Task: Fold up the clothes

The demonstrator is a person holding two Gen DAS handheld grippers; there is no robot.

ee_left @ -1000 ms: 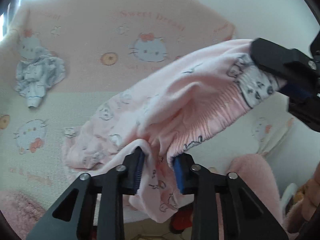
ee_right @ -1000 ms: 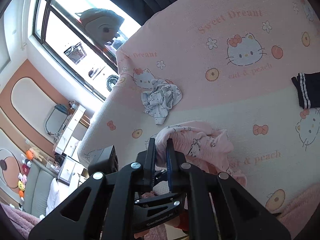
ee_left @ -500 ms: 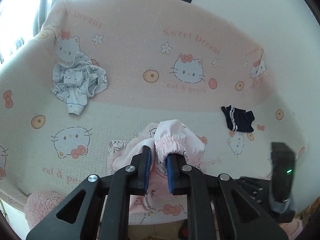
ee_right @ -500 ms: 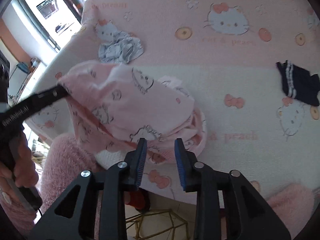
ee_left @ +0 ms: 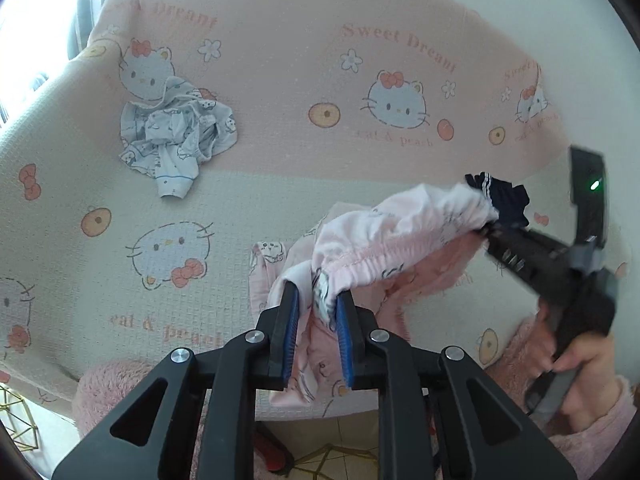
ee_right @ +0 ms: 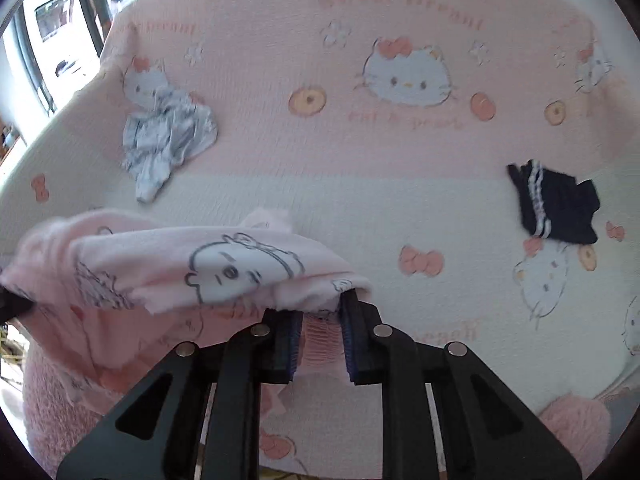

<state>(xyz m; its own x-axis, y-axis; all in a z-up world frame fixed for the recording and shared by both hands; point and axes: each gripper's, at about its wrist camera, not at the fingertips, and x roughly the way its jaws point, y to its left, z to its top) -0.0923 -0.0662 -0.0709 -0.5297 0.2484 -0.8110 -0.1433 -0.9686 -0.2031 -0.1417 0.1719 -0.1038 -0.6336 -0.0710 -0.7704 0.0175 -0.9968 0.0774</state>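
The pink printed pants (ee_left: 400, 232) hang by their elastic waistband, stretched between both grippers above the bed. In the left wrist view my left gripper (ee_left: 316, 312) is shut on one end of the waistband, and the rest droops below its fingers. My right gripper (ee_left: 490, 230), held by a hand (ee_left: 580, 360), pinches the other end at the right. In the right wrist view the right gripper (ee_right: 320, 320) is shut on the gathered band. The pants (ee_right: 200, 264) drape to the left, toward the dark tip of the left gripper (ee_right: 8, 304).
A pink and cream cat-print bed cover (ee_left: 360, 60) fills both views. A crumpled pale grey garment (ee_left: 172, 140) lies at the back left, and a navy garment (ee_right: 556, 204) lies at the right. A fluffy pink sleeve (ee_left: 592, 440) and a gold wire frame (ee_left: 16, 420) sit near the front edge.
The right gripper, open half a second ago, has closed on the waistband's far end. The pants, then bunched at the left gripper, now stretch between both.
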